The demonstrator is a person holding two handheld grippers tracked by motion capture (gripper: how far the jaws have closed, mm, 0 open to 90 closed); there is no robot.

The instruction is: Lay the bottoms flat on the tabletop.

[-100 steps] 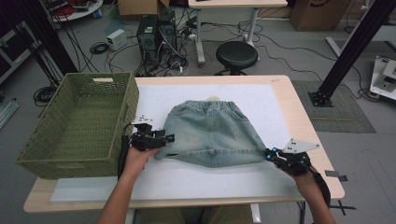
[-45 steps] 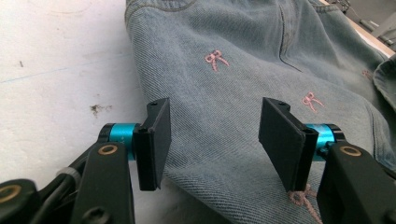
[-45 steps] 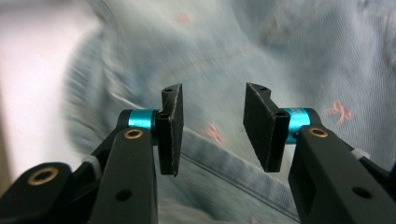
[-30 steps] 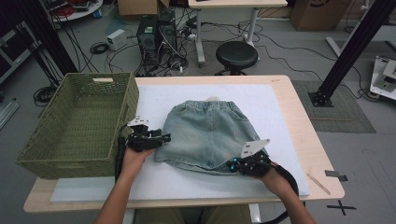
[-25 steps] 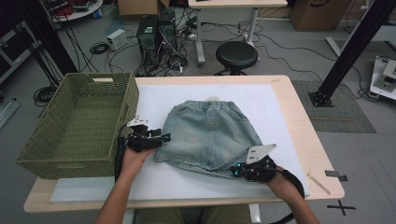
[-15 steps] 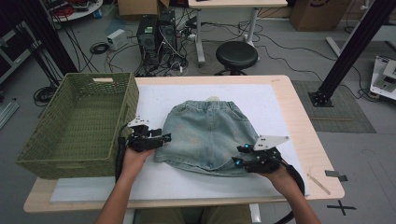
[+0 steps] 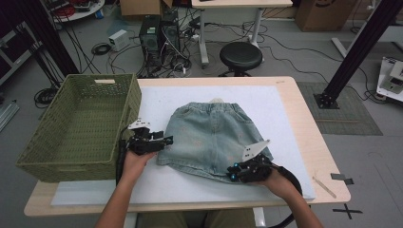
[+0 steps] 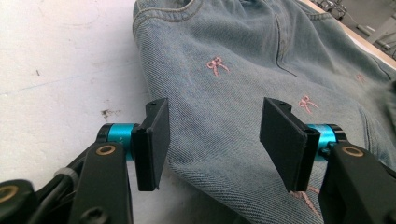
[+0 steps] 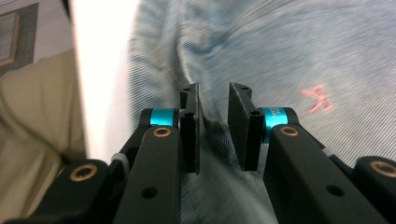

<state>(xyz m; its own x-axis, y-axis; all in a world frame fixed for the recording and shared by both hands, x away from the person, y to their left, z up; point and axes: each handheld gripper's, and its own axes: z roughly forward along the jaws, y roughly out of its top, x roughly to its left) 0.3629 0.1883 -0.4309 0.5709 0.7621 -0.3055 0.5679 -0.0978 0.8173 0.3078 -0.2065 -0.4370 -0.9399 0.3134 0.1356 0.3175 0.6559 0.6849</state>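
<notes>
Folding denim skirt, early stage: hem corner being pinched for a lift, as best judged.

1. Right tongs (image 7: pixel 234 175) – nearest item, at skirt's near-right hem corner. In right gripper view (image 9: pixel 213 122) jaws nearly closed w/ a raised ridge of denim between them; looks like a pinch on the fabric, though a slim gap shows beside the cloth, so grip may not be fully tight.
2. Left tongs (image 7: pixel 167 140) – at skirt's left edge, low on the side seam. In left gripper view (image 8: pixel 214 135) jaws spread wide, straddling the hem edge, nothing held; denim lies flat beneath.
3. Denim skirt (image 7: pixel 213 137) – flat on white mat, mid-desk, waistband at far side, hem toward person. Small pink bow motifs (image 8: pixel 215 65) on cloth. Near-right corner bunched at right tongs.
4. White mat (image 7: pixel 280 109) – under skirt, covers most of desk (image 7: pixel 313 142).
5. Green basket (image 7: pixel 76 123) – left of skirt, just beyond left tongs, overhangs the desk's left edge; appears empty.
6. Stool (image 7: pixel 240 56) – beyond skirt's far side, on floor, past desk.

Next move, est.: close left tongs on left hem edge so both sides are held, confirm right pinch is firm, then lift hem evenly and carry it toward waistband. Needs matched height L/R to avoid skewed fold.
</notes>
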